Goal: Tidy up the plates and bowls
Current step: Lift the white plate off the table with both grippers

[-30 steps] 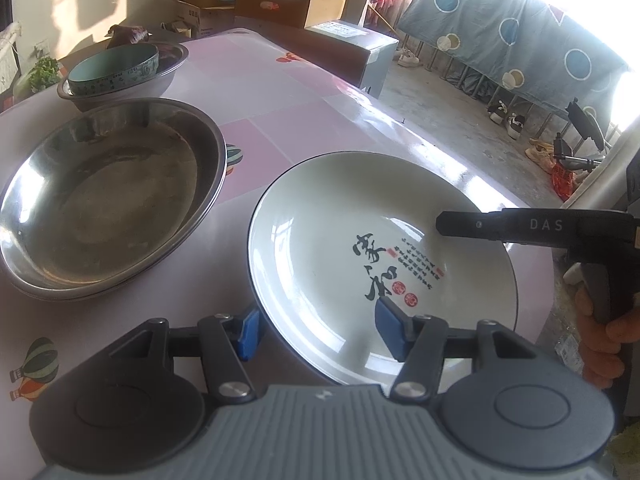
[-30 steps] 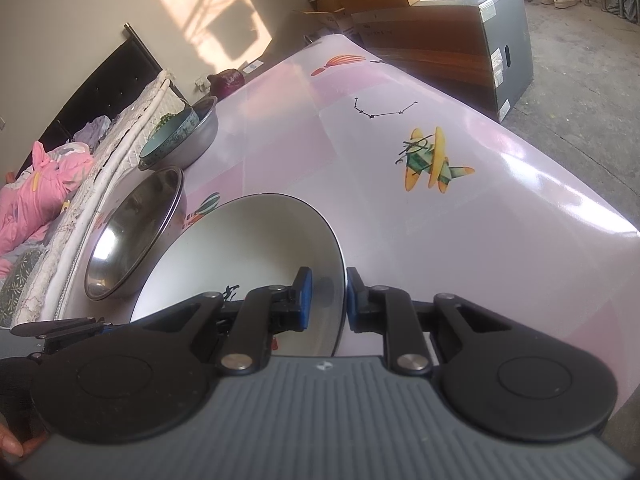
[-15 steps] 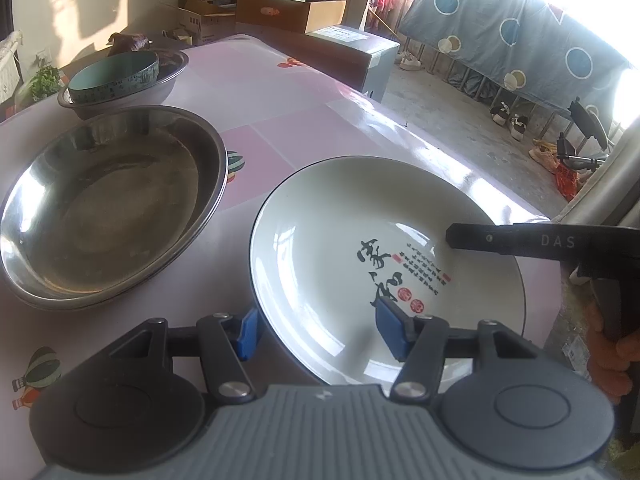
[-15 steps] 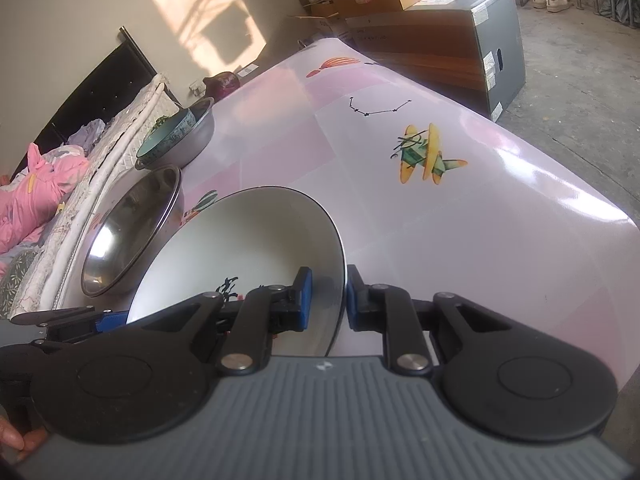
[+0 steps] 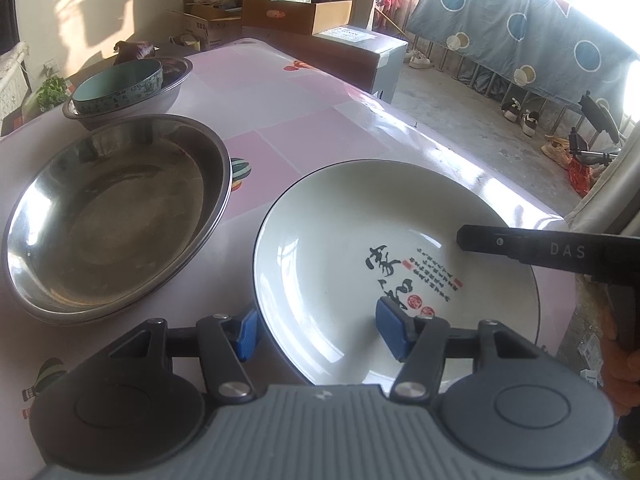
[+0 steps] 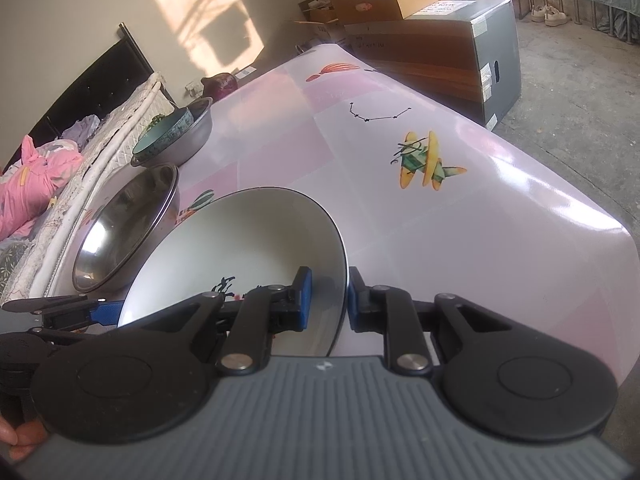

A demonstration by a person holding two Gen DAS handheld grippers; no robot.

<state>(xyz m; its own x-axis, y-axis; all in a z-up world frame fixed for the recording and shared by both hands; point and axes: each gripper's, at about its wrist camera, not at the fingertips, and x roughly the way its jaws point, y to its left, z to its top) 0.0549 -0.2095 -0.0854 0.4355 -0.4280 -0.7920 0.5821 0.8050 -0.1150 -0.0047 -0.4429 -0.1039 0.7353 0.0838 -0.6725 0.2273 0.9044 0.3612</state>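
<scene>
A white plate [image 5: 360,248] with black calligraphy and red seals sits at the near right corner of a pink table [image 5: 320,120], its dark rim tilted up on the right side. The right gripper [image 6: 329,298] is clamped on that right rim, one blue pad inside the plate and the other outside. The left gripper [image 5: 316,334] straddles the plate's near left rim with its jaws apart: one blue pad lies outside the rim over the table, the other rests above the plate's inner face, and neither plainly presses on it. A hand [image 5: 620,376] shows at the right edge, wrapped around the right gripper's handle. Just left of the plate lies a wide steel basin [image 5: 108,216], empty and shiny, close to the plate but not touching it. Farther back on the left stands a smaller steel bowl [image 5: 168,92] with a teal bowl [image 5: 120,84] nested inside it. Beyond the table's far end are cardboard boxes [image 5: 296,16], and a bed [image 6: 60,152] with pink cloth runs along the table's left side.
</scene>
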